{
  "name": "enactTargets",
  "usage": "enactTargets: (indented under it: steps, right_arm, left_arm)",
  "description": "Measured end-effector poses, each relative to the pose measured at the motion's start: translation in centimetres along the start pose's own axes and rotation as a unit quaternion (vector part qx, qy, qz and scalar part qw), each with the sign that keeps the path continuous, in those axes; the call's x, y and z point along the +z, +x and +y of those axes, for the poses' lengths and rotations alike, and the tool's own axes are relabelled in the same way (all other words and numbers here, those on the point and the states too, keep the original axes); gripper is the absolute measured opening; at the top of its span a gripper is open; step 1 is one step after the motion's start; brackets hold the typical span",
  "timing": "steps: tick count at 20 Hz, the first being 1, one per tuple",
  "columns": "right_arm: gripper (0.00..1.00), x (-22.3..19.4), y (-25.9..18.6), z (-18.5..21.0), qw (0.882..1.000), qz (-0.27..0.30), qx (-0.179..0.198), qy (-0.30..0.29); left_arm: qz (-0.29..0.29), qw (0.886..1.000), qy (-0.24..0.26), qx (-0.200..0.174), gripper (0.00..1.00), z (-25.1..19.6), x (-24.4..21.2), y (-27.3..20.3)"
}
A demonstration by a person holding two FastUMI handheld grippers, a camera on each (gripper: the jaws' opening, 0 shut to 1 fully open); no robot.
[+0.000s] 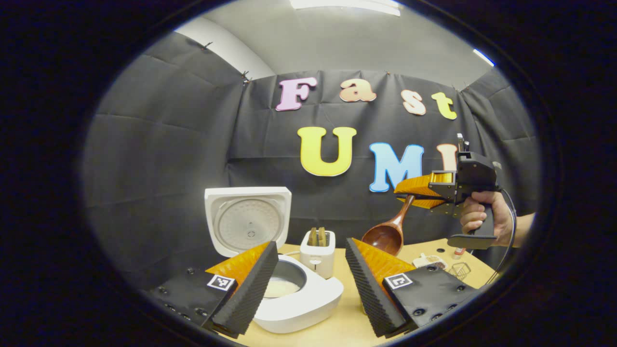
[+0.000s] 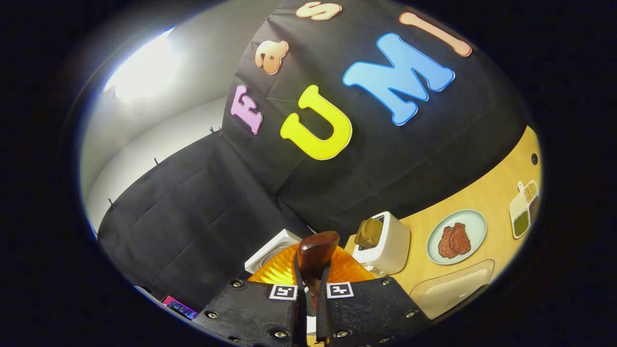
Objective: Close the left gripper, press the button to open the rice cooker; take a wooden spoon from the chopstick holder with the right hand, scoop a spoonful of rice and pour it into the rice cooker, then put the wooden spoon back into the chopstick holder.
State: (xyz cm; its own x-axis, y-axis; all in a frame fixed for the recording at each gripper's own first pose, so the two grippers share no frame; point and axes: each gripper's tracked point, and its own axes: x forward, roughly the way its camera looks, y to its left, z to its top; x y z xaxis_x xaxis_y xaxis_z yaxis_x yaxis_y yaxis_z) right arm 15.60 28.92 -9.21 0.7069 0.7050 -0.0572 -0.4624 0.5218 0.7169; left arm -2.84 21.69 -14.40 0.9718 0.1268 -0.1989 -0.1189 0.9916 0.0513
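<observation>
In the left gripper view the left gripper [image 1: 311,284] stands released, its fingers spread wide over the table's [image 1: 337,323] near edge, and the rice cooker [image 1: 294,299] sits at about 6 o'clock with its lid [image 1: 248,219] swung upright and the pot open, a toaster [image 1: 318,253] just behind it. At 3 o'clock a hand [image 1: 487,217] holds the right gripper [image 1: 414,193] high in open air, clenched on the wooden spoon [image 1: 388,231], whose bowl hangs at 5 o'clock above the tabletop, right of the toaster. In the right gripper view the spoon handle's end juts up between the pressed fingers at 6 o'clock, with a plate [image 2: 475,221] at 4 o'clock.
</observation>
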Motion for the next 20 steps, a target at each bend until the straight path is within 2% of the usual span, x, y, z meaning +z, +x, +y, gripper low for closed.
enactTargets:
  steps: [7,11,15,20]
  right_arm:
    - [0.08,4.2,-7.1,-4.4,0.999,-0.025,-0.044,-0.003]
    - [0.07,5.2,-10.8,-7.1,0.996,-0.039,-0.074,-0.006]
    - [0.07,6.4,-14.5,-9.5,0.993,-0.057,-0.107,-0.008]
    - [0.08,7.5,-20.0,-13.6,0.984,-0.079,-0.162,-0.011]
  left_arm:
    - [0.0,0.999,-0.006,-0.047,0.97,-6.4,0.0,0.7]
    - [0.0,0.998,-0.006,-0.069,0.99,-9.5,0.2,1.2]
    - [0.007,0.995,-0.002,-0.095,0.99,-12.5,0.1,2.0]
    - [0.006,0.994,0.007,-0.108,0.98,-14.4,0.7,2.6]
